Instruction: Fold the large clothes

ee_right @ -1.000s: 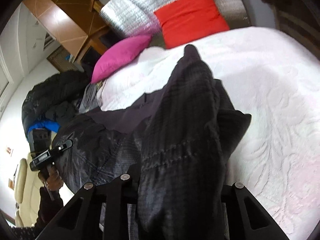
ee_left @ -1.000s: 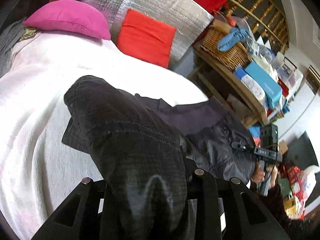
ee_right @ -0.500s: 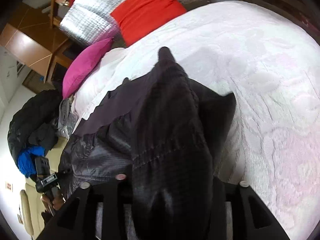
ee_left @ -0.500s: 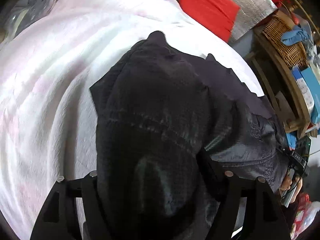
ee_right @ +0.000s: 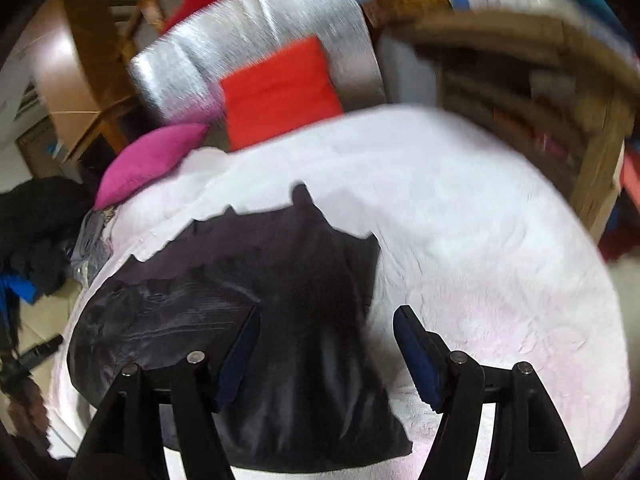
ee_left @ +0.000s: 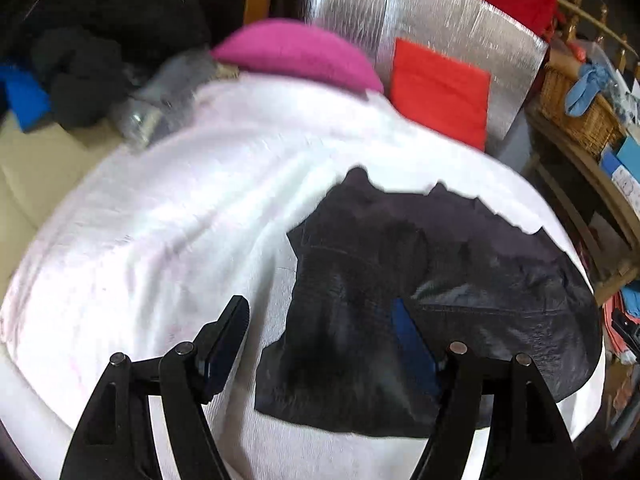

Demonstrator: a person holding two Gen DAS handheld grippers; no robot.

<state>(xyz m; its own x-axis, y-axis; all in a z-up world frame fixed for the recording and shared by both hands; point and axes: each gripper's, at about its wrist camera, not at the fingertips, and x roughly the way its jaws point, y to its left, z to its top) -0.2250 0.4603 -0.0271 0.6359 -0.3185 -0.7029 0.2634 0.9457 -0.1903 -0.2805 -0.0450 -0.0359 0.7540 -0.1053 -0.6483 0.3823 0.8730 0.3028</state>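
Observation:
A large dark quilted jacket (ee_left: 420, 292) lies spread on the white bed cover (ee_left: 160, 240); it also shows in the right wrist view (ee_right: 248, 300). My left gripper (ee_left: 320, 320) is open above the jacket's left edge, holding nothing. My right gripper (ee_right: 326, 332) is open above the jacket's right edge, holding nothing. A sleeve (ee_right: 312, 380) lies folded toward the near edge between the right fingers.
A pink pillow (ee_left: 296, 56), a red cushion (ee_left: 440, 88) and a silver foil panel (ee_left: 432, 12) stand at the bed's head. A wooden shelf with a wicker basket (ee_left: 576, 108) is on the right. Dark clothes (ee_left: 80, 60) pile at the left.
Both grippers have let go of the jacket and opened. The jacket, held up before, now lies on the bed, and both grippers have pulled back from it.

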